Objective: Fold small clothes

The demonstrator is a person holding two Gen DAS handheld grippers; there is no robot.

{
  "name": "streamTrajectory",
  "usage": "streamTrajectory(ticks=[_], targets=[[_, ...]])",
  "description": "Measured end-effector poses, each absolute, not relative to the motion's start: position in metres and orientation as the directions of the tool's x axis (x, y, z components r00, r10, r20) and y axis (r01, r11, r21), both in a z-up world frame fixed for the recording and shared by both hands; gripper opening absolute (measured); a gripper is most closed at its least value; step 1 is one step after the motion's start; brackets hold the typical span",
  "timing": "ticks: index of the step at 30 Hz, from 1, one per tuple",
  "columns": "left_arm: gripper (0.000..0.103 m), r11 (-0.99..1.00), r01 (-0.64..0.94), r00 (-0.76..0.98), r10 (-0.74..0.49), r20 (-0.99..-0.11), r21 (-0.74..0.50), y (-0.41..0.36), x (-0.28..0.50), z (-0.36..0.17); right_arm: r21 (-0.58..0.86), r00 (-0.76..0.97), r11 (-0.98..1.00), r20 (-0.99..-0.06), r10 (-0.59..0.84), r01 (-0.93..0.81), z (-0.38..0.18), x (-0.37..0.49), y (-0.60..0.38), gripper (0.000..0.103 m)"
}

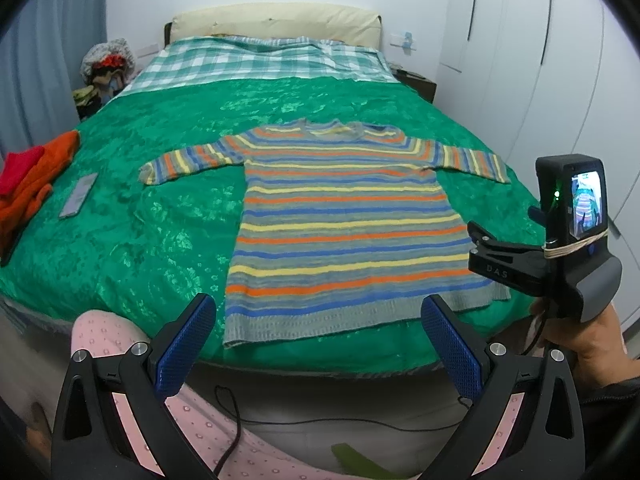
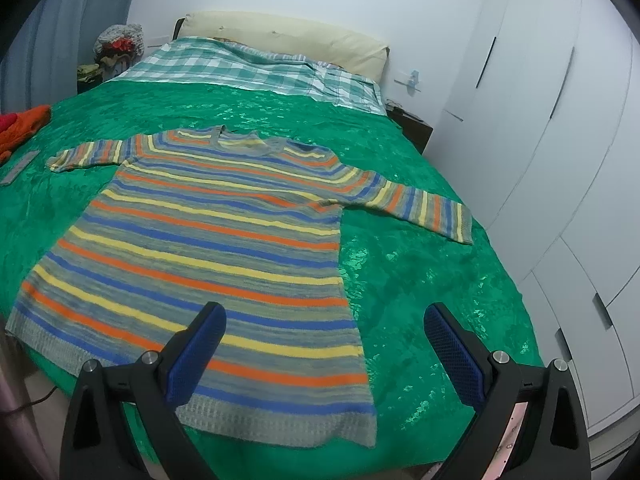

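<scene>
We hold the left gripper (image 1: 318,344) and right gripper (image 2: 324,354) spread wide and empty above the striped sweater (image 1: 344,232), flat on the green bedspread (image 1: 160,216); that slippery cover may bunch under our pinch

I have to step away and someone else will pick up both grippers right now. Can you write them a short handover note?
Left gripper: open, empty, held above the sweater's hem.
Right gripper: open, empty, over the hem's right corner.
Striped sweater: spread flat on the green bedspread, both sleeves out to the sides, neck toward the pillow end.
Orange and red clothes: piled at the bed's left edge, with a flat grey item beside them.
Done: sweater laid out. Left: every fold, probably sleeves first.
</scene>
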State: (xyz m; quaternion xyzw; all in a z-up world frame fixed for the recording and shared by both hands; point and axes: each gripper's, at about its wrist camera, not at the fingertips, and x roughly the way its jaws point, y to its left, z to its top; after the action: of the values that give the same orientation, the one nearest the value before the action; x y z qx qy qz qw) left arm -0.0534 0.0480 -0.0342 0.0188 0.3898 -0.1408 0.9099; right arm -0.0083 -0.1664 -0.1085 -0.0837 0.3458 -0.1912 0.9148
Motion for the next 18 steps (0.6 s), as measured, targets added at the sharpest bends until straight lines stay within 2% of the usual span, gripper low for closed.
streamTrajectory(ticks=[13,18], targets=[[0.103,0.962,0.264,0.653,-0.228,-0.722,-0.064,0.052,-0.054,-0.035,-0.288,0.687,0.915,-0.606,-0.402,0.281,-0.111,-0.008,-0.167,0.098],[0.103,0.967,0.254,0.651,-0.198,-0.733,-0.036,0.054,-0.051,-0.036,-0.297,0.664,0.922,-0.64,-0.387,0.25,-0.115,0.005,-0.163,0.098]])
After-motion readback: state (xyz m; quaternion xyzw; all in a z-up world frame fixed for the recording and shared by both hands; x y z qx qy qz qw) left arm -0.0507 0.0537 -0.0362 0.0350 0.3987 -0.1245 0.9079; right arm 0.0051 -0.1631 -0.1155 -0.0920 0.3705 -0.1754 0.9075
